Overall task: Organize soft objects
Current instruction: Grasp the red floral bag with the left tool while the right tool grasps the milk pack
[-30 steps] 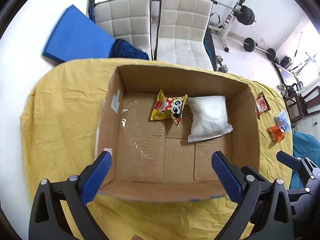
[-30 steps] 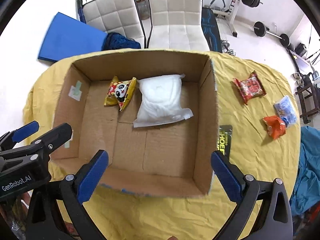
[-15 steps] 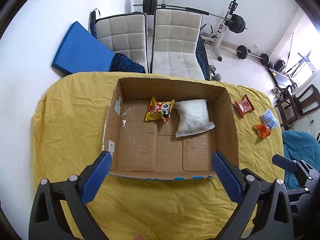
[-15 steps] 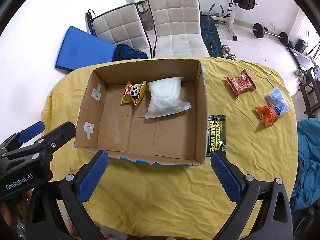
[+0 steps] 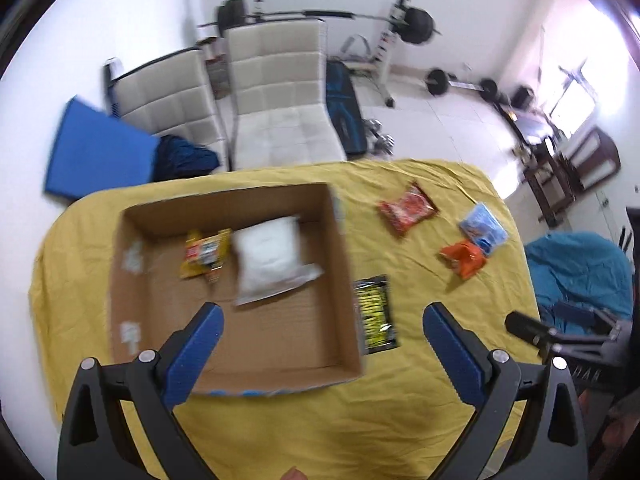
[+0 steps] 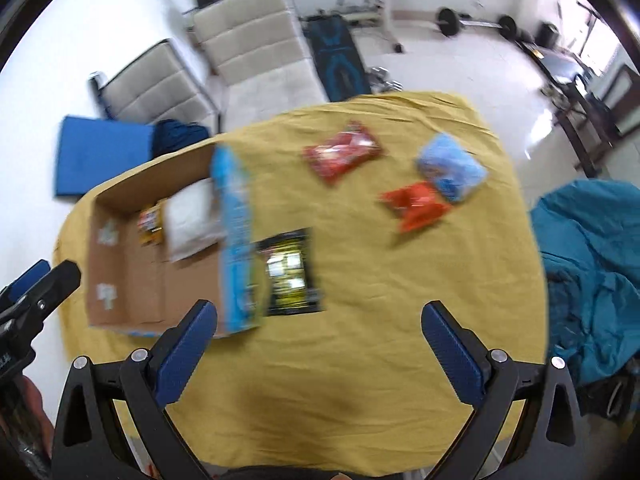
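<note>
An open cardboard box (image 5: 336,300) (image 6: 124,304) sits on the yellow-covered table and holds a yellow snack packet (image 5: 202,252) (image 6: 150,222) and a white soft bag (image 5: 272,258) (image 6: 190,216). A black-and-yellow packet (image 5: 374,320) (image 6: 290,274) lies flat against the box's right side. Further right lie a red packet (image 5: 408,208) (image 6: 342,154), an orange packet (image 5: 464,258) (image 6: 418,204) and a blue packet (image 5: 482,228) (image 6: 450,168). My left gripper (image 5: 320,334) hangs open above the box's near right part, holding nothing. My right gripper (image 6: 318,332) is open over bare cloth, also holding nothing.
Two padded white chairs (image 5: 276,120) (image 6: 256,40) stand behind the table, with a blue mat (image 5: 96,152) on the floor at left. A teal cloth heap (image 5: 580,268) (image 6: 592,272) lies right of the table. Weights and gym gear fill the back of the room.
Both grippers have pulled back and swung to the right, so the box now sits left in both views and the loose packets come nearer the centre. Both stay open.
</note>
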Action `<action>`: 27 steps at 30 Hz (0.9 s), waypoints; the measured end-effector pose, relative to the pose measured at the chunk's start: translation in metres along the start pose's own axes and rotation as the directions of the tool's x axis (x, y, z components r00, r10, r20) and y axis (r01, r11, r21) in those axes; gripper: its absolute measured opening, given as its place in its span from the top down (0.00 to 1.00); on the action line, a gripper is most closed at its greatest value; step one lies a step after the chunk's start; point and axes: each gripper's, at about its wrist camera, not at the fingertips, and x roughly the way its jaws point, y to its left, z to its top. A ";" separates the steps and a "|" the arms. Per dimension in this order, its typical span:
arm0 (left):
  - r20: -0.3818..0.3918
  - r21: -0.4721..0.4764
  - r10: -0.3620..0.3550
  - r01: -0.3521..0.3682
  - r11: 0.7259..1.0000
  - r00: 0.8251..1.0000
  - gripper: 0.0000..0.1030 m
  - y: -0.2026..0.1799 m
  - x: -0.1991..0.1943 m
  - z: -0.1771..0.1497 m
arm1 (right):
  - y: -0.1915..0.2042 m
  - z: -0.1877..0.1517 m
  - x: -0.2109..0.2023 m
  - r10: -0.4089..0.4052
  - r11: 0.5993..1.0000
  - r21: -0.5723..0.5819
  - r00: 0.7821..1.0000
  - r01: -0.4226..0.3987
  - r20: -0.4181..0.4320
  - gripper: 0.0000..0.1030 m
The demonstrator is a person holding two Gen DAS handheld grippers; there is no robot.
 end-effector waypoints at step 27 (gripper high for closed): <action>-0.431 0.452 0.149 0.070 0.889 0.890 0.13 -0.170 0.348 0.126 | -0.167 0.190 0.254 -0.164 0.961 -0.266 0.929 0.075 -0.331 0.00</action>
